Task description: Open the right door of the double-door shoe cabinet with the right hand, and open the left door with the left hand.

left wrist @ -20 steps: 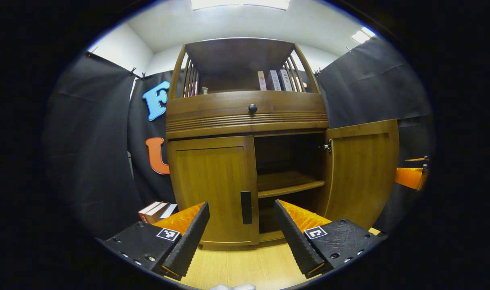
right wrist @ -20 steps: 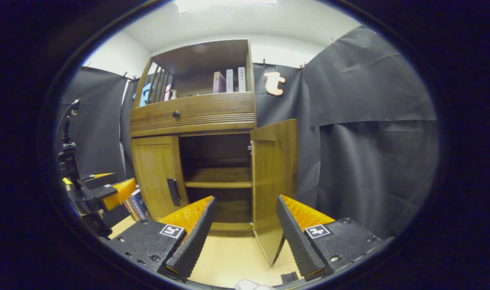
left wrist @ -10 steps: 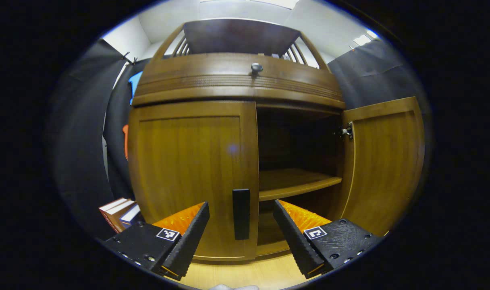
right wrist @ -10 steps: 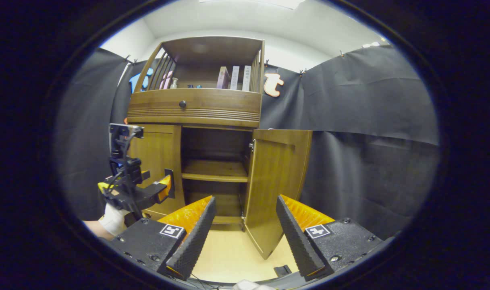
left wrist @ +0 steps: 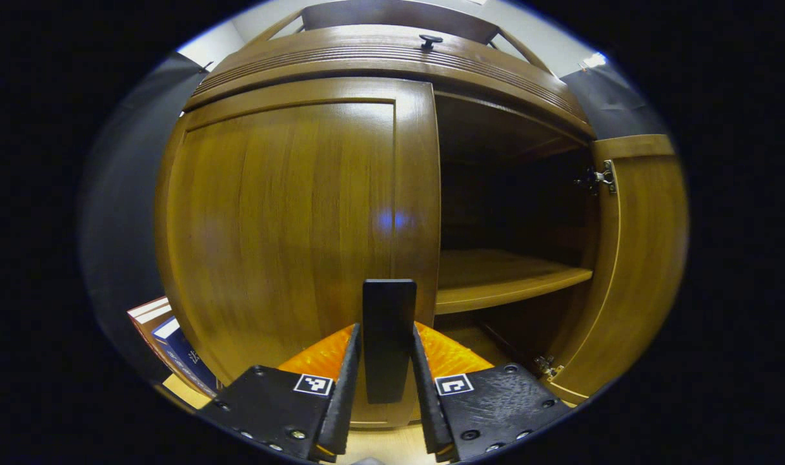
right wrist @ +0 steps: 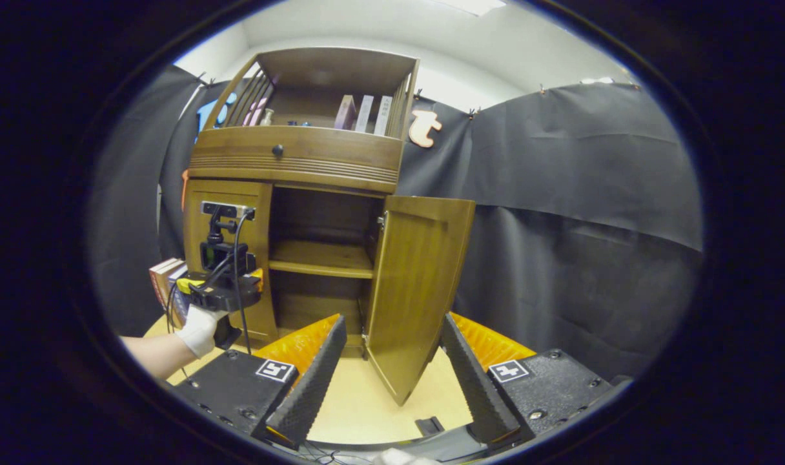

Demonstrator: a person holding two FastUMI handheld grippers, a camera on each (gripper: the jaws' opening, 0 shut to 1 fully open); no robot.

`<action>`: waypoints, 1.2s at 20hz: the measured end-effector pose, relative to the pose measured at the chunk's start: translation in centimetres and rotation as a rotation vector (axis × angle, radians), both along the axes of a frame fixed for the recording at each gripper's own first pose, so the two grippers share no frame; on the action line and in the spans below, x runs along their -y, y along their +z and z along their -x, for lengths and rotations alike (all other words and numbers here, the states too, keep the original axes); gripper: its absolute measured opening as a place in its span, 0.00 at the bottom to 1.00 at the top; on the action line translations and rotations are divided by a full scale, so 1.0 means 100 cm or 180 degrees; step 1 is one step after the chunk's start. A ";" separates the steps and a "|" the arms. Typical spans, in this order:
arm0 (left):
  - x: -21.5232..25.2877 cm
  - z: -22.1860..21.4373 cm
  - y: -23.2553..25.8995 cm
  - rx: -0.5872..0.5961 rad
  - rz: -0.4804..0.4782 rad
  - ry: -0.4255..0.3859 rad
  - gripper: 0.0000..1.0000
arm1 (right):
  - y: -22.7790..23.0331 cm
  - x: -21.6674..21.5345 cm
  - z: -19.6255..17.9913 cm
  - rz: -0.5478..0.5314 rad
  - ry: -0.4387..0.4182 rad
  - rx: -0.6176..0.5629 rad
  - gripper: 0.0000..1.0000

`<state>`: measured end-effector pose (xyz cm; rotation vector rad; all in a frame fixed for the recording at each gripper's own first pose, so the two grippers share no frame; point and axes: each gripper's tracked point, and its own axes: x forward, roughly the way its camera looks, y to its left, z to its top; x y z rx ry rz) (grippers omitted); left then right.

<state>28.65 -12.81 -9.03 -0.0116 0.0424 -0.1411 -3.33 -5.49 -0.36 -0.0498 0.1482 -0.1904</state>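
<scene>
The wooden shoe cabinet [right wrist: 295, 152] stands against the black cloth wall. Its left door [left wrist: 283, 213] is closed. My left gripper [left wrist: 386, 387] is shut on that door's black vertical handle [left wrist: 388, 323], one finger pressing each side. The right door [left wrist: 638, 258] stands swung open, showing a dark inside with a wooden shelf [left wrist: 509, 278]. In the right gripper view the open right door [right wrist: 418, 290] is just ahead of my right gripper [right wrist: 392, 381], which is open and holds nothing. There the left gripper [right wrist: 228, 290] sits at the left door, held by a gloved hand [right wrist: 199, 329].
A stack of books [left wrist: 166, 336] stands on the floor left of the cabinet. Above the doors is a drawer with a round knob [right wrist: 277, 150], and an upper shelf with books [right wrist: 363, 113]. Pale wooden floor [right wrist: 373, 407] lies in front. Black cloth hangs at the right.
My left gripper has moved in to the left door and shut on its black handle. The right gripper has backed away from the open right door and stays open.
</scene>
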 end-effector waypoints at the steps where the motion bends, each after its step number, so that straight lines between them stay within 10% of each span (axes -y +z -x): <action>1: 0.002 -0.001 0.000 0.0026 0.0023 -0.0026 0.44 | -0.001 0.000 -0.002 -0.0009 0.0005 -0.0016 0.95; 7: 0.005 0.009 -0.006 -0.0052 0.0132 -0.0232 0.19 | 0.001 -0.007 -0.008 -0.0054 0.0108 0.0000 0.95; 9: 0.002 0.018 -0.007 -0.0034 0.0105 -0.0329 0.36 | 0.001 -0.009 -0.010 -0.0051 0.0135 0.0003 0.95; 24: -0.037 0.113 -0.007 0.0008 0.0155 -0.0491 0.32 | -0.013 -0.035 -0.024 -0.0248 0.0387 -0.0123 0.95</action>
